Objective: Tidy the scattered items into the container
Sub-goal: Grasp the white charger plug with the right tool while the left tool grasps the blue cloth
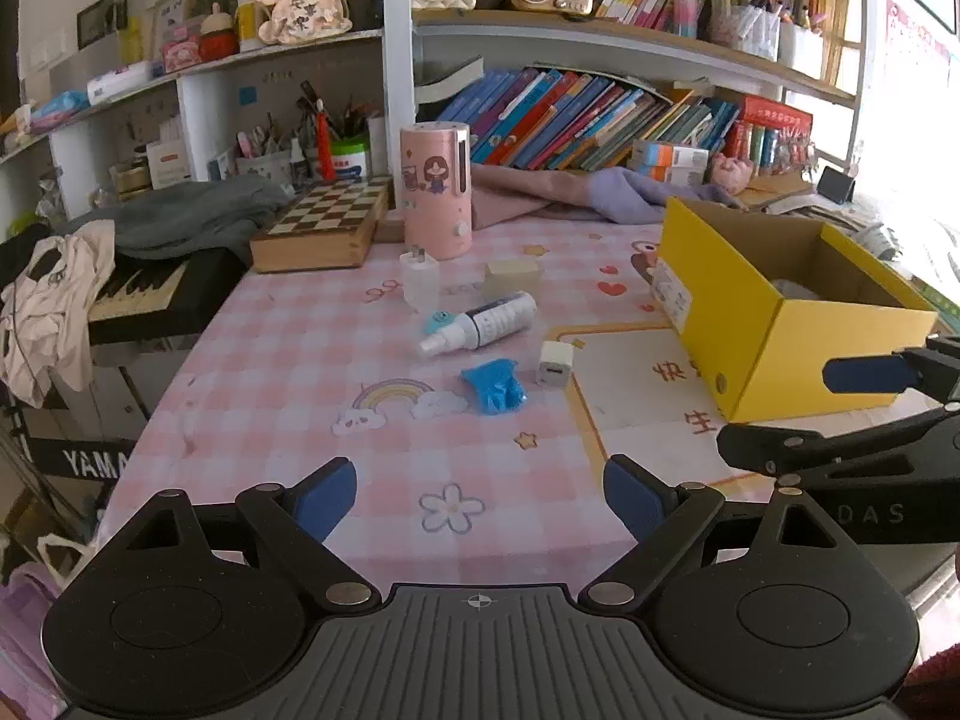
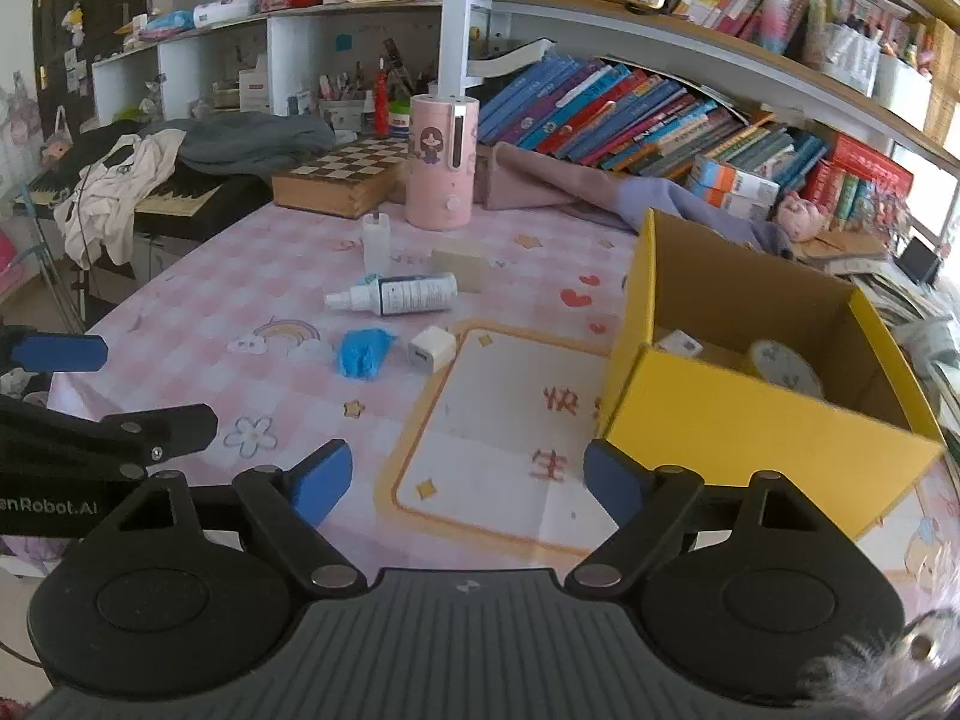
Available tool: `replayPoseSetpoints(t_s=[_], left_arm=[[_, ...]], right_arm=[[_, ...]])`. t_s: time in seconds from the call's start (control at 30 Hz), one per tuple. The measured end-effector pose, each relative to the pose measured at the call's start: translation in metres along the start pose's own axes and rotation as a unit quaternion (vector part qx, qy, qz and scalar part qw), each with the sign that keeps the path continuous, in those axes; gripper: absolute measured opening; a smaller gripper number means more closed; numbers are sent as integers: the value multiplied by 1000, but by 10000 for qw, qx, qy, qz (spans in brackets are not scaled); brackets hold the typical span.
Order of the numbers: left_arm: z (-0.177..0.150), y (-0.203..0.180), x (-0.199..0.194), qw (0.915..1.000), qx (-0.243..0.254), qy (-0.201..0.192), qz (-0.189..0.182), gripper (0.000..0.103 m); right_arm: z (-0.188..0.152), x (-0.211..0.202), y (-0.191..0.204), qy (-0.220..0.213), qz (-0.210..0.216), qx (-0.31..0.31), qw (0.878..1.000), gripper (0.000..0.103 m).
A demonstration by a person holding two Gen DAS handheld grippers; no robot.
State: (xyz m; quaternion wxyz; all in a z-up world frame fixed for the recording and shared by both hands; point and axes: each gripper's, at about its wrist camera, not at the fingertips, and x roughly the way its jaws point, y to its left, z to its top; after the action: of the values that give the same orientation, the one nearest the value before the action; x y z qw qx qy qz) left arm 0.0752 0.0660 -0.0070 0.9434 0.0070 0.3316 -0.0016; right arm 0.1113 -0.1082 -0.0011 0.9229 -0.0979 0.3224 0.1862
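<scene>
A yellow cardboard box (image 1: 750, 330) (image 2: 750, 420) stands open on the right of the pink checked table; a roll of tape (image 2: 786, 367) and a small white item lie inside. Scattered mid-table are a white spray bottle (image 1: 480, 324) (image 2: 396, 295) on its side, a crumpled blue wrapper (image 1: 495, 387) (image 2: 363, 353), a white charger cube (image 1: 555, 365) (image 2: 431, 348), a clear plug adapter (image 1: 420, 279) (image 2: 376, 240) and a beige block (image 1: 512, 277) (image 2: 461, 264). My left gripper (image 1: 480, 501) is open and empty, short of the items. My right gripper (image 2: 468, 480) is open and empty by the box's near corner.
A pink cylindrical humidifier (image 1: 435, 192) (image 2: 441, 165), a wooden chess box (image 1: 324, 228) and folded cloths stand at the table's back. Bookshelves rise behind. A keyboard with clothes on it (image 1: 120, 288) sits past the table's left edge.
</scene>
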Motion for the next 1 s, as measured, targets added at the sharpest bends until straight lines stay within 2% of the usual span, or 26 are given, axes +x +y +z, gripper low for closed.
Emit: replayPoseSetpoints(t_s=[0.33, 0.6, 0.87, 1.0], left_arm=[[23, 5, 47, 9996, -46, 248, 138, 91], [36, 9, 84, 9981, -180, 569, 130, 91], [44, 4, 125, 9959, -106, 897, 1, 92], [46, 5, 146, 9932, -278, 1112, -178, 92]], right_arm=[[32, 54, -6, 143, 203, -196, 9995, 75], [55, 90, -17, 185, 220, -229, 9993, 74], [75, 129, -18, 395, 470, -333, 9976, 74], [83, 149, -18, 671, 690, -158, 9952, 63]])
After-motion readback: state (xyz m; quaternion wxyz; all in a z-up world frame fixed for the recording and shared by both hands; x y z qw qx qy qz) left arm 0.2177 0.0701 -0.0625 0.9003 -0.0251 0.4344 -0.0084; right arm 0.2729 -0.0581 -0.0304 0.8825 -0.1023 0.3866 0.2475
